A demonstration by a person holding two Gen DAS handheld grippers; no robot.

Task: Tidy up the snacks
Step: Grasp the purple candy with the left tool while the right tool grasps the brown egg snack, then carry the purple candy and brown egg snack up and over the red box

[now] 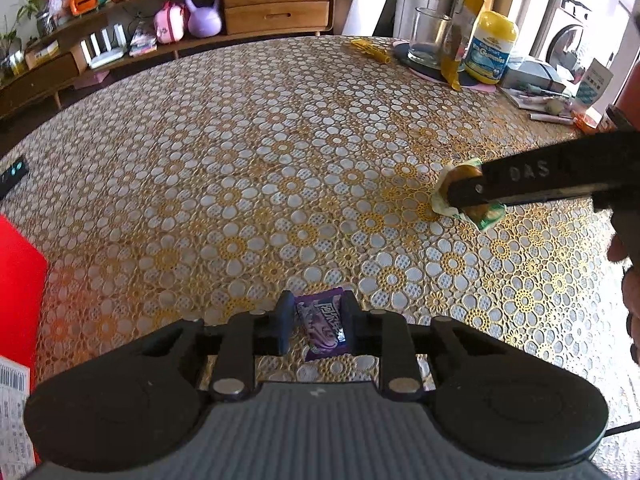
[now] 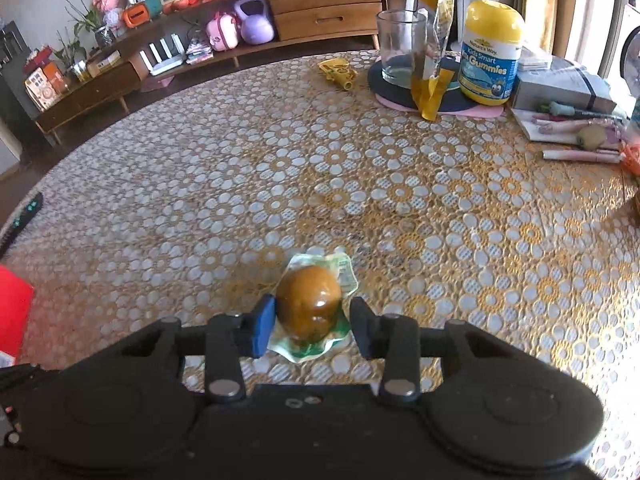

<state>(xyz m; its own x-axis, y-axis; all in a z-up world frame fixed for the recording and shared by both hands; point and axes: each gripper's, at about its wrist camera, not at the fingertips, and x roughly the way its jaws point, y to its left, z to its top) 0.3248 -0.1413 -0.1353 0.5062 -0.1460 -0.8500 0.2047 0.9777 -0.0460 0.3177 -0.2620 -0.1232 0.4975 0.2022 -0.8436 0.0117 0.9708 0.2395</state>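
A: Purple snack packet (image 1: 322,326) lies on the near part of the counter (image 1: 280,140), and the left gripper (image 1: 316,322) has its fingers closed on it from both sides.

B: And the brown snack in the green wrapper (image 2: 308,304)?

A: It sits more to the right on the counter. The right gripper (image 2: 312,322) has it between the fingers. The left pad touches it; on the right I cannot tell.

B: What is far?

A: A gummies bottle (image 2: 490,52) and a glass (image 2: 400,46).

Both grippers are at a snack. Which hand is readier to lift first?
Probably left. The left gripper has its jaws shut on the purple packet; the right gripper shows a gap beside the brown snack.
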